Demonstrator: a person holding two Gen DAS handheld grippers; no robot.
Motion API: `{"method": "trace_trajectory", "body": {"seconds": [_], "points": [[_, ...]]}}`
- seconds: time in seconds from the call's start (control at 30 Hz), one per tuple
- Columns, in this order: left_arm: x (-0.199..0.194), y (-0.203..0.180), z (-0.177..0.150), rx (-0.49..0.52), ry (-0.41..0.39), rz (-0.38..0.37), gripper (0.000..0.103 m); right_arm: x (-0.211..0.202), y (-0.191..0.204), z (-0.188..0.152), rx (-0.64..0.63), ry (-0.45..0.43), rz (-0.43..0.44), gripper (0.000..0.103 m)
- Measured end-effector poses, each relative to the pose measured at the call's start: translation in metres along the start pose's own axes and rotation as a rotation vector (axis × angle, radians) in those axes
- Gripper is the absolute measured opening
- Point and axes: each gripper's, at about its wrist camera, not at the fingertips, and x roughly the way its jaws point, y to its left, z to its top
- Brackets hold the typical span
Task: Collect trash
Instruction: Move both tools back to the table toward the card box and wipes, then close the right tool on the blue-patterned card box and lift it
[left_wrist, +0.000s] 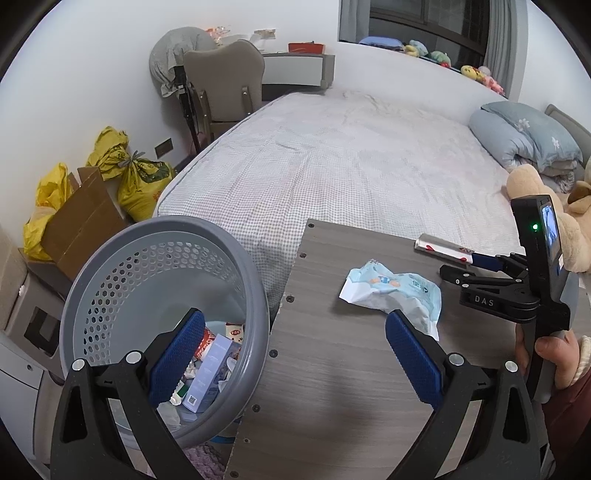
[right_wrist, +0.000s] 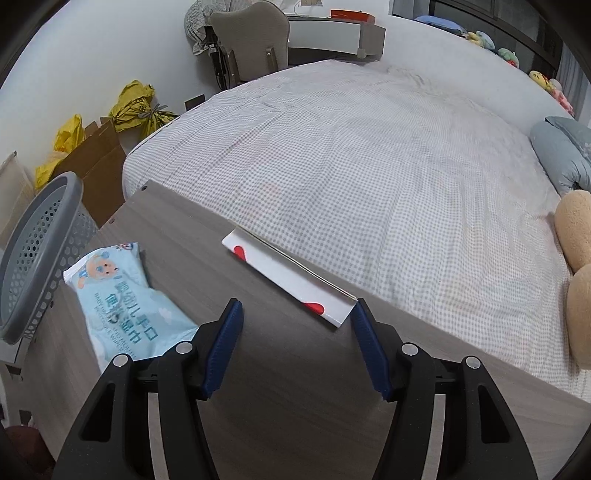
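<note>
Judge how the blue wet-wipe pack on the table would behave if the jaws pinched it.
The wipe pack looks crumpled and mostly flattened, so it is probably light and floppy, sagging from whichever edge gets gripped. Its glossy film may slip between the pads. Lying flat on the table, it seems unlikely to roll or tip.

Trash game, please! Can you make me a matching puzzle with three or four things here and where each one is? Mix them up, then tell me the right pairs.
Things:
1. blue wipes packet
2. white box with red hearts
3. gray basket
4. teddy bear

Places:
A. on the bed
B. at the table's far edge, by the right claw
C. beside the table, with trash inside
D. in the middle of the table, in front of the left claw

Pairs: 1-D, 2-B, 3-C, 4-A
</note>
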Motion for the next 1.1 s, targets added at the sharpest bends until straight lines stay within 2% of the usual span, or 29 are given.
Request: {"method": "trace_trajectory", "body": {"seconds": [0.17, 0.4, 0.87, 0.97, 1.07, 1.1], "points": [[0.001, 0.001, 0.000, -0.004, 0.004, -0.008, 0.096, -0.010, 0.005, -0.010, -0.007, -0.002, 0.039, 0.059], [0.002, 0.002, -0.003, -0.010, 0.003, -0.015, 0.096, -0.023, 0.009, -0.004, -0.058, -0.033, 0.036, 0.059], [0.003, -0.003, -0.005, 0.006, 0.011, -0.004, 0.096, 0.010, 0.017, 0.017, -0.121, 0.013, 0.042, 0.059], [0.002, -0.005, -0.005, 0.012, 0.012, 0.000, 0.096, 0.013, 0.016, 0.016, -0.124, 0.012, 0.048, 0.057], [0.002, -0.007, -0.005, 0.016, 0.013, 0.000, 0.096, 0.013, 0.019, 0.014, -0.139, 0.013, 0.048, 0.048], [0.002, -0.007, -0.005, 0.017, 0.013, 0.001, 0.096, 0.013, 0.019, 0.014, -0.136, 0.013, 0.058, 0.041]]}}
